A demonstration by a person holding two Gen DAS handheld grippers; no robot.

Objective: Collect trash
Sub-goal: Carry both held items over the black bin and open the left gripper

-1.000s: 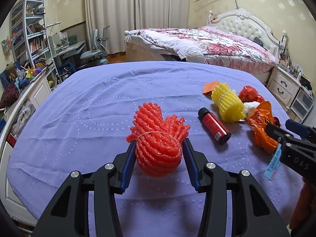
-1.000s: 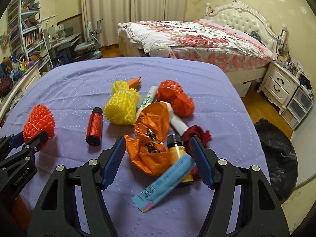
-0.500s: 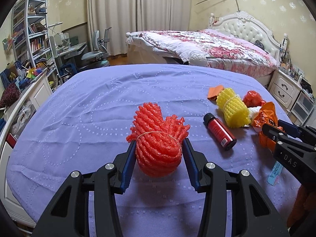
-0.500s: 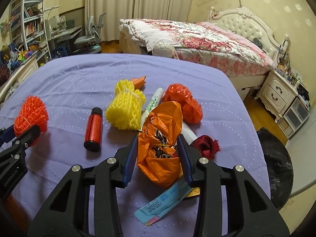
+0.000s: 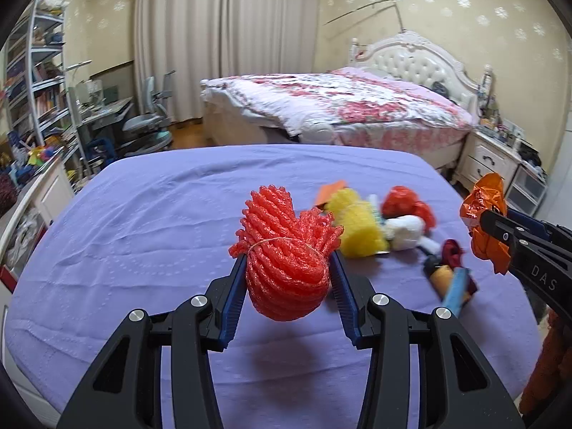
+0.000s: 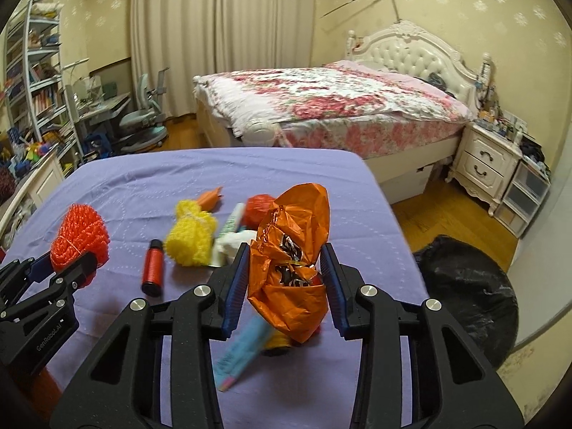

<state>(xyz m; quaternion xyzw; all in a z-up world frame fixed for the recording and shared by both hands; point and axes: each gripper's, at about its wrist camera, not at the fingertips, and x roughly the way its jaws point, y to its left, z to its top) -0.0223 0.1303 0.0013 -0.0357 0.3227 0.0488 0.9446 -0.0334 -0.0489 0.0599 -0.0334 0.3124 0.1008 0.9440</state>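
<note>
red foam net [image 5: 286,268] upright, wrapper [image 6: 291,257] perhaps upright

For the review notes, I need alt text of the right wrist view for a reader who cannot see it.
The right gripper clamps a crumpled orange foil wrapper above a purple-covered table strewn with trash. At left, the left gripper holds a red foam net; a black trash bag sits on the floor at right.

Red foam net [image 5: 286,271], orange wrapper [image 6: 293,261] (crinkled), lilac dotted cloth [image 5: 143,221].
</note>
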